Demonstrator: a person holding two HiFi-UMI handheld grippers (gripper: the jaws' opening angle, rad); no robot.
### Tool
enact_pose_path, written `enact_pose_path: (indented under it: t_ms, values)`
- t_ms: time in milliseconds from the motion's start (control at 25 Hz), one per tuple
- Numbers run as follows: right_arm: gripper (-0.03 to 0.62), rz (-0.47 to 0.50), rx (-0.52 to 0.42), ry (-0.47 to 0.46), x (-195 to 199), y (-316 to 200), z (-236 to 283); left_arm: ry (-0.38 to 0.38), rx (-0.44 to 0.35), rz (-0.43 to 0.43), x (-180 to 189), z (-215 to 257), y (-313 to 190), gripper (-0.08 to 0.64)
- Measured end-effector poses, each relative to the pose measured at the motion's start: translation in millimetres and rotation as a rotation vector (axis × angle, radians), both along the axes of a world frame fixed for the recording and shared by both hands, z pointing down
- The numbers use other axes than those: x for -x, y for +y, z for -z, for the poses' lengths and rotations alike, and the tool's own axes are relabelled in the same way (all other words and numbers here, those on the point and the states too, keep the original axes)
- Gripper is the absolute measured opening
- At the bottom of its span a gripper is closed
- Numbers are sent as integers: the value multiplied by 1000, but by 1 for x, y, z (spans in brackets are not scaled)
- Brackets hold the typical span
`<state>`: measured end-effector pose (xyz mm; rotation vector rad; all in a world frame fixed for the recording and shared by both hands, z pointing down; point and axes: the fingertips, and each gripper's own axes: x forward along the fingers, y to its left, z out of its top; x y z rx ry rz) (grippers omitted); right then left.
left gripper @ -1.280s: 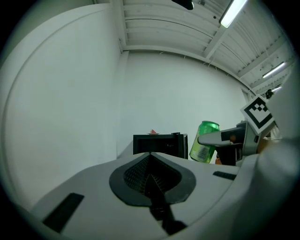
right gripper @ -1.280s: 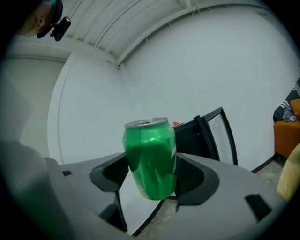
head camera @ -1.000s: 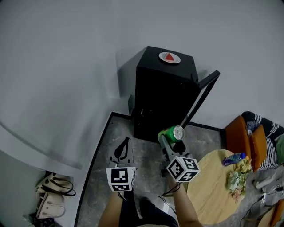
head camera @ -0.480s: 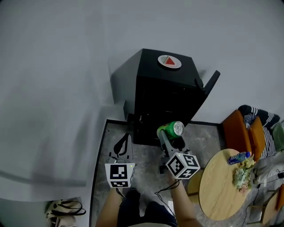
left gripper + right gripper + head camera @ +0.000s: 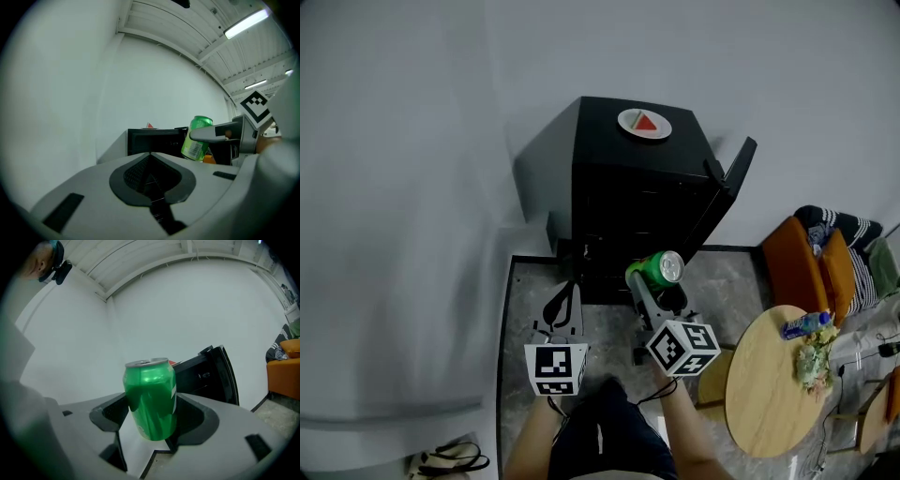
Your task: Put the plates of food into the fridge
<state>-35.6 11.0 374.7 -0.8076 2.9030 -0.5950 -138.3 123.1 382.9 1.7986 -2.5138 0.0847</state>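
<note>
A black fridge (image 5: 628,197) stands against the white wall, its door (image 5: 727,187) swung open on the right side. A round wooden table (image 5: 759,403) sits on the grey floor at lower right, with an orange chair (image 5: 792,262) beyond it. Near the table's far edge lie a blue bottle (image 5: 804,325) and a heap of greenish food (image 5: 814,361). In front of the fridge, the right gripper (image 5: 659,278) clamps a green can (image 5: 656,269) around its middle, the can upright between the jaws (image 5: 151,397). The left gripper (image 5: 567,295) beside it is closed, with nothing inside. A white plate (image 5: 644,123) bearing a red wedge rests in the middle of the fridge's top.
</note>
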Motion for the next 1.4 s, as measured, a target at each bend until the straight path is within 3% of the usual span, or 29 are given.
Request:
enact_pose_path:
  t_ms: [440,880,1400]
  values:
    - [327,56,16,37,40,-56,-20,-22,30,0,26,-5,-65,8]
    - [327,90,29,82,87,-112,-46,13,60,22,54,-26,-118,8]
    - [327,96,20,109,123,-141,-72,45,104,40,76,-61,-153,8]
